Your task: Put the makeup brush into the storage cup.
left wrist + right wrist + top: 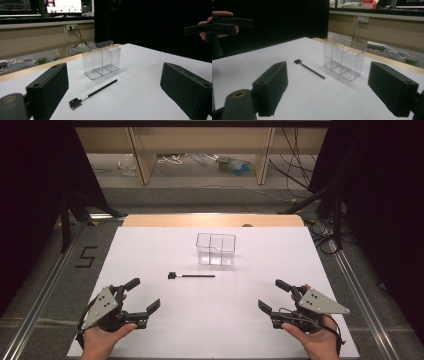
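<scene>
A clear plastic box with compartments (pixel 216 249) (pixel 101 59) (pixel 344 57) stands upright on the white table top (pixel 210 320), past its middle. Just in front of it lies a thin black brush (pixel 191 276) (pixel 93 94) (pixel 309 69), its small head pointing left in the high view. My left gripper (pixel 142 295) (pixel 113 92) hovers open near the front left of the table, with nothing between its jaws. At the front right, my right gripper (pixel 270 294) (pixel 328 90) is held open and empty too. Both point toward the brush and box from a distance.
A pale wooden strip (pixel 212 220) edges the table's far side. Metal rails (pixel 40 285) run along both sides, with dark curtains beyond. A black "5" mark (pixel 86 256) sits on the floor mat at left. Cables and clutter lie on the floor behind.
</scene>
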Motion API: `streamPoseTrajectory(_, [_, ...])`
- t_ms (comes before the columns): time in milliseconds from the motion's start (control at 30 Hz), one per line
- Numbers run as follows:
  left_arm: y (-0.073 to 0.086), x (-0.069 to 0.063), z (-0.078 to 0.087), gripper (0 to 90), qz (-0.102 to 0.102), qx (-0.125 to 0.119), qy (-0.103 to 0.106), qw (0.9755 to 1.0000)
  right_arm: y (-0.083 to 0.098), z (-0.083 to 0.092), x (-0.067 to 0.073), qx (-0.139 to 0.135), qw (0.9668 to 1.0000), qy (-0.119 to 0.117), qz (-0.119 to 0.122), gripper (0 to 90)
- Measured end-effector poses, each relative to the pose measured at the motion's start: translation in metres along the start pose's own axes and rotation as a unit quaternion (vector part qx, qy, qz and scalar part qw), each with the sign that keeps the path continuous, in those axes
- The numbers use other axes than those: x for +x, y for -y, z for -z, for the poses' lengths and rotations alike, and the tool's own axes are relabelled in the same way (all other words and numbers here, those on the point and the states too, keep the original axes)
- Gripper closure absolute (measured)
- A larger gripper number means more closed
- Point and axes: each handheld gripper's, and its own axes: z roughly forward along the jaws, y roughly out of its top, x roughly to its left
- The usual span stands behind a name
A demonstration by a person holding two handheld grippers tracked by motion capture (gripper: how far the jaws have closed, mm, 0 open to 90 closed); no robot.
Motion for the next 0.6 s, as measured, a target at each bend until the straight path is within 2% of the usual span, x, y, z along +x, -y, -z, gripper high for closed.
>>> streamPoseTrajectory(133, [-0.001, 0.002, -0.003, 8.5, -0.004, -0.001, 0.002, 1.0000, 0.000, 0.002, 0.000, 0.007, 1.0000, 0.000, 0.002, 17.5])
streamPoseTrajectory(233, [-0.006, 0.005, -0.010, 9.0, 0.009, -0.010, 0.000, 0.9999, 0.000, 0.003, 0.001, 0.014, 0.9999, 0.005, -0.003, 17.6])
streamPoseTrajectory(333, [-0.008, 0.007, -0.014, 9.5, 0.009, -0.012, 0.000, 0.9999, -0.001, 0.003, 0.001, 0.014, 0.9999, 0.006, -0.001, 17.6])
streamPoseTrajectory(433, [-0.011, 0.010, -0.024, 9.5, -0.002, -0.012, 0.002, 0.9999, 0.000, 0.003, 0.002, 0.015, 0.9999, 0.007, 0.001, 17.6])
streamPoseTrajectory(600, [-0.014, 0.012, -0.035, 9.5, -0.002, -0.013, 0.001, 0.9999, 0.000, 0.003, 0.002, 0.016, 0.9999, 0.006, -0.001, 17.6])
